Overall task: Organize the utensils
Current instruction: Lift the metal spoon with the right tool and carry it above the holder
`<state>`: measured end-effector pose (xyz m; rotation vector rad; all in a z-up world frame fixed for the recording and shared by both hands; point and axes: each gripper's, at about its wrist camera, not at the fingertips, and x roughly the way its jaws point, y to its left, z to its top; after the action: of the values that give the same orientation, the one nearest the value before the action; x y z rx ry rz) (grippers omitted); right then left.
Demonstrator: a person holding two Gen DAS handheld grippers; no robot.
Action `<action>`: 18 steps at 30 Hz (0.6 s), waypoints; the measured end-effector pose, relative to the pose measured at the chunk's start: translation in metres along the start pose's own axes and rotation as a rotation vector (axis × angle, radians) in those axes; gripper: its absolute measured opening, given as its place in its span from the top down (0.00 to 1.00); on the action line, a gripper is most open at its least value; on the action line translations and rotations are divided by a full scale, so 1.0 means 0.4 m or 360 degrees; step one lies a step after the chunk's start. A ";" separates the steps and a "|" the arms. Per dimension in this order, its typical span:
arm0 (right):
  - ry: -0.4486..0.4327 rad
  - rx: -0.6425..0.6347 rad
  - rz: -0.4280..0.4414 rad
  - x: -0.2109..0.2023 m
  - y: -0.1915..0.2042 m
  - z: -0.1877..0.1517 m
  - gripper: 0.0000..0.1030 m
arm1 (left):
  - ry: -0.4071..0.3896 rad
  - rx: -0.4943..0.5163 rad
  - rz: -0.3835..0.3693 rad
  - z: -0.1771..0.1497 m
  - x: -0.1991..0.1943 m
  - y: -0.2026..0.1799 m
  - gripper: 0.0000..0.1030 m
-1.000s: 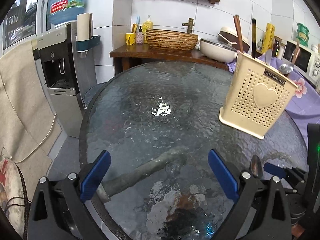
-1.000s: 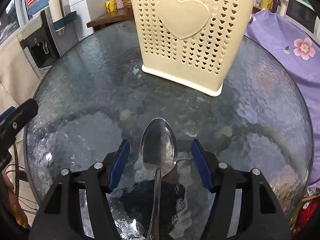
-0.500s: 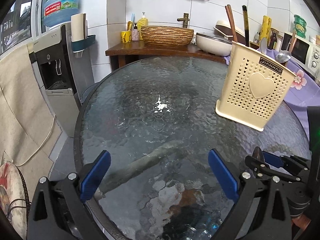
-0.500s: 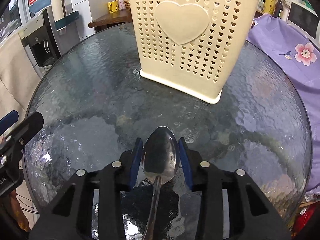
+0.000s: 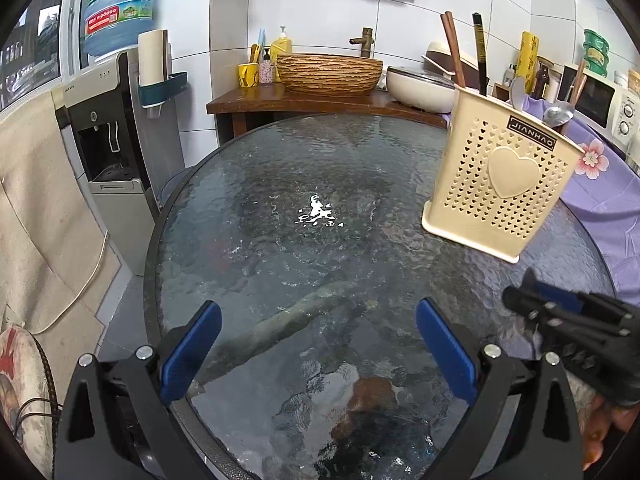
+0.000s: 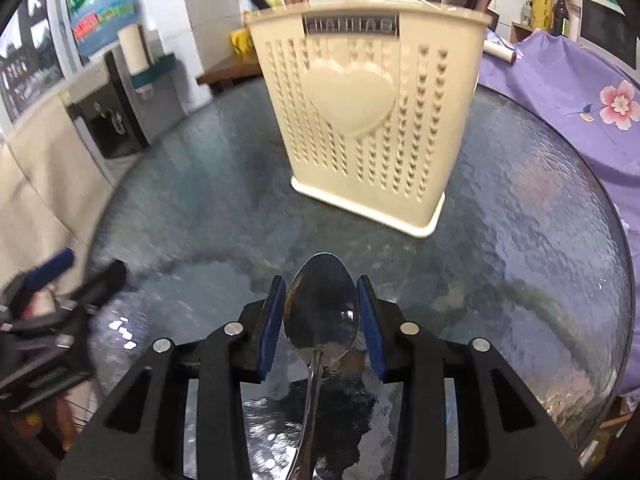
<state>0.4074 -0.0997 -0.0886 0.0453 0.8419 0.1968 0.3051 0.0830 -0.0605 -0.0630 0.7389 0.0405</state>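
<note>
A cream perforated utensil holder [image 6: 368,120] with a heart on its front stands on the round glass table [image 6: 540,240]; it also shows in the left wrist view [image 5: 500,184]. Chopsticks and spoons stick out of its top. My right gripper [image 6: 320,312] is shut on the bowl of a metal spoon [image 6: 320,316], held above the table in front of the holder. The spoon's handle runs back under the gripper. My left gripper [image 5: 316,344] is open and empty over the near table edge. The right gripper shows at the right of the left wrist view [image 5: 568,320].
A water dispenser [image 5: 108,152] stands left of the table. A wooden counter [image 5: 304,100] behind it carries a woven basin and a pot. A purple floral cloth [image 6: 568,92] covers the surface to the right. A beige cloth [image 5: 36,208] hangs at left.
My right gripper closed on the spoon's bowl and lifted it, tilting up toward the holder. My left gripper stayed open and drew back slightly.
</note>
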 end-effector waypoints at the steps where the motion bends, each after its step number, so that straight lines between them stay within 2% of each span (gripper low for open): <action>1: -0.0022 0.0003 0.0038 -0.015 -0.002 0.006 0.64 | -0.0001 -0.0008 -0.0006 0.001 0.000 0.000 0.07; 6: -0.0092 0.0000 0.0195 -0.087 -0.017 0.040 0.64 | -0.0006 0.0016 -0.0033 0.001 -0.005 -0.014 0.07; 18: -0.0135 -0.0077 0.0271 -0.184 -0.044 0.096 0.64 | -0.0079 0.0065 -0.0112 0.049 -0.042 -0.061 0.06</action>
<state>0.3909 -0.1295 -0.0107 0.0794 0.7487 0.3727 0.3075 0.0597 -0.0337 -0.0491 0.6869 -0.0399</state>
